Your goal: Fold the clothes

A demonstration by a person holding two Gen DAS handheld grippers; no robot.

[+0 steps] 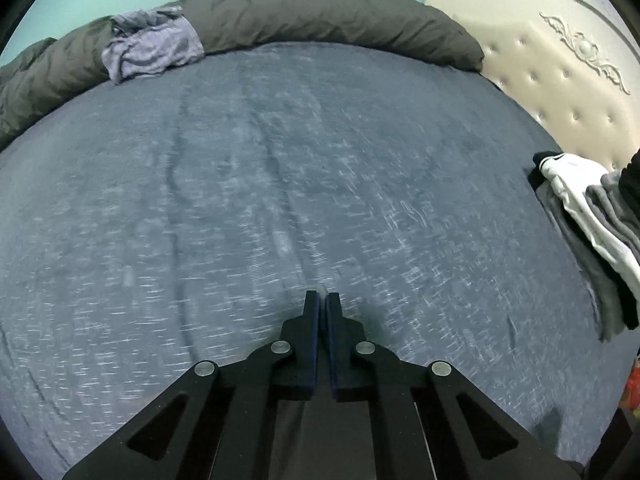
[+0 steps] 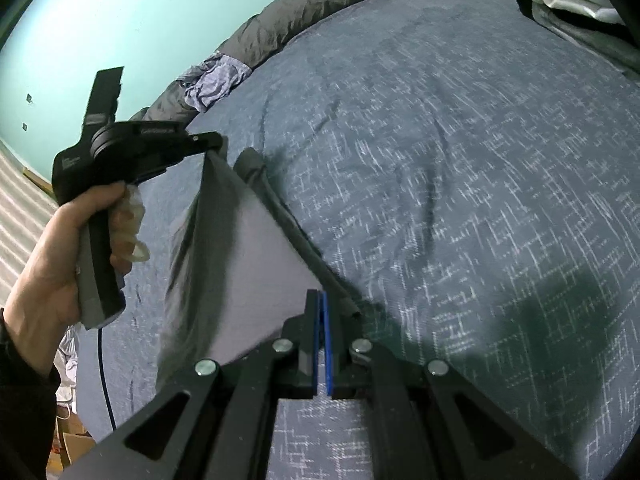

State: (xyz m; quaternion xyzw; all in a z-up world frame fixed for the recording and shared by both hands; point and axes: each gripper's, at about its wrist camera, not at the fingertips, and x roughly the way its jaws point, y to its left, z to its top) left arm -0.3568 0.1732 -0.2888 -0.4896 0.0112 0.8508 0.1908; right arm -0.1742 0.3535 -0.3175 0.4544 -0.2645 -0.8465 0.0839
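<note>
Holding a grey garment (image 2: 240, 248) stretched between my two tools, I have its upper edge taut in the air above the bed (image 2: 460, 200). My right hand-held gripper (image 2: 319, 300) is clenched on one corner of the cloth, which runs from its tips up and to the left, to where my left hand-held gripper (image 2: 208, 144) pinches the other corner; my left hand (image 2: 80, 240) grips that tool's handle. In the left wrist view the left hand-held gripper (image 1: 322, 300) has its jaws pressed together, with only a sliver of cloth showing between them. A rolled hem or sleeve trails along the far edge of the cloth, and the rest hangs down below the left tool. I judge this to be a lift-and-spread step, either opening the piece out to lay it flat or carrying an edge over for a fold; the views fit both. Ahead and to the right a stack of clothes (image 1: 592, 216) rests by the headboard (image 1: 560, 92), and a crumpled blue piece (image 1: 152, 46) lies on the quilt (image 1: 320, 16) far ahead. Whatever comes next needs both grips kept even so the edge stays straight.
</note>
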